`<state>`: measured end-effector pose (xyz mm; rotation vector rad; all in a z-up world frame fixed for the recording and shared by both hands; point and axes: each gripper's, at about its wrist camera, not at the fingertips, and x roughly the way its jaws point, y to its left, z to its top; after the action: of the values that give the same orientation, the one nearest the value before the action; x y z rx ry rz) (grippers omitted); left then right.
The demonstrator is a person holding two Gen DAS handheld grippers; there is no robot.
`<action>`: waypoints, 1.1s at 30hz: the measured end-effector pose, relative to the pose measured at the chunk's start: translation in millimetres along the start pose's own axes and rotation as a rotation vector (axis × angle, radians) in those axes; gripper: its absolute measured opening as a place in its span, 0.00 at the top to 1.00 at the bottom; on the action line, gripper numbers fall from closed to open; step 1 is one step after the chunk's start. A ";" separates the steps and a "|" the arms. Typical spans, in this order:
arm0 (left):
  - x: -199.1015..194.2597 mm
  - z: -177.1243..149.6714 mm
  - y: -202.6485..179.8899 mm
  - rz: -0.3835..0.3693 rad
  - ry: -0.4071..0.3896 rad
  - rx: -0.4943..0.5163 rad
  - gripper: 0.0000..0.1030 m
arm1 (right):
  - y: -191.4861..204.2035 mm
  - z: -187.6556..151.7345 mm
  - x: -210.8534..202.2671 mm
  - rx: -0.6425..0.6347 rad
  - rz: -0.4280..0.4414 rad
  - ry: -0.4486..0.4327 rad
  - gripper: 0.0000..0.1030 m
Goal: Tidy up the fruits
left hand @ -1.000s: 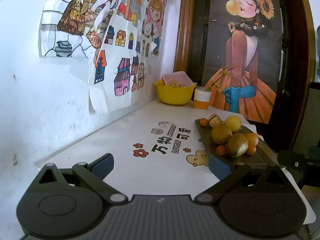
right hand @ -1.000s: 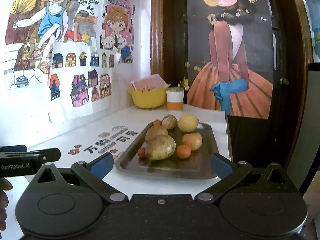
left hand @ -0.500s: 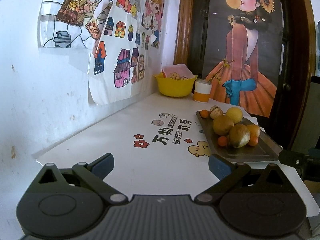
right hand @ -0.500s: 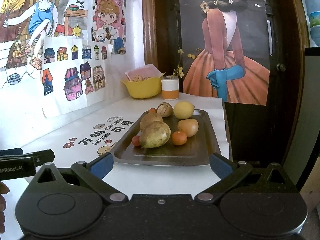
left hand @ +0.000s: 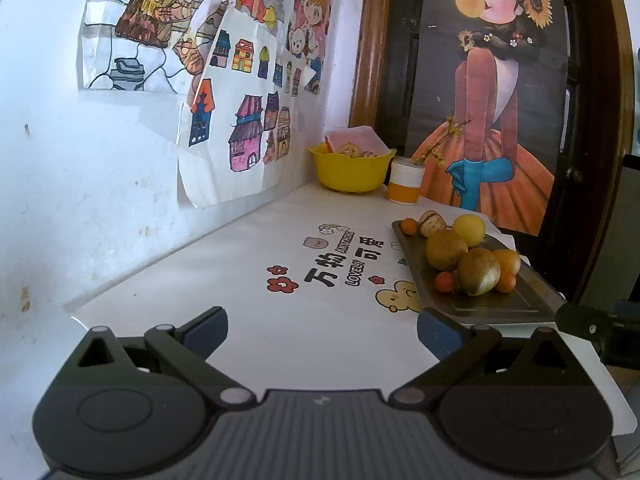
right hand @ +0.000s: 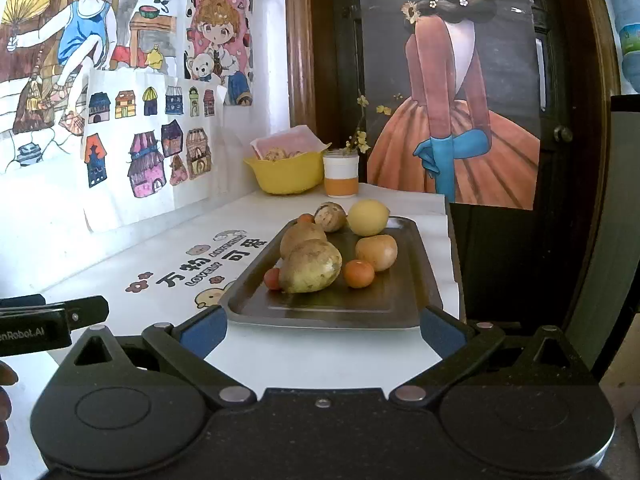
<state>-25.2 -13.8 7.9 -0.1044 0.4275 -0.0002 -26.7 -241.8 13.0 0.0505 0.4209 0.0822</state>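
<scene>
Both grippers have drawn back from the pile of yellow, brown and orange fruits (right hand: 320,254), heaped on the dark metal tray (right hand: 400,300) at the white worktop's (left hand: 248,288) right edge. Left gripper (left hand: 322,326) and right gripper (right hand: 323,326) gape, empty. Whether sorting is beginning or finished, I cannot tell.

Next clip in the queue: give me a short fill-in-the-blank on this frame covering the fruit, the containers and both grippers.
1. The fruits all lie on a dark metal ____, near the table's right edge.
2. At the far end of the table, beside the orange-and-white cup, stands a ____ bowl.
3. The right gripper is open and holds ____.
4. The left gripper hangs over the table with its fingers ____.

Missing words: tray; yellow; nothing; open
</scene>
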 end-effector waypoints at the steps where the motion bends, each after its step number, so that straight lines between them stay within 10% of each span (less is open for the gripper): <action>1: 0.2 -0.1 0.1 0.001 0.001 0.000 0.00 | 0.0 0.1 -0.1 0.000 -0.001 0.000 0.01; 33: -3.2 -1.6 2.4 -0.016 -0.011 -0.022 0.00 | 0.1 0.1 -0.9 0.002 0.000 0.001 0.01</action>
<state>-28.9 -11.6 7.5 -0.1296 0.4155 -0.0110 -27.6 -241.7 13.4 0.0520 0.4215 0.0818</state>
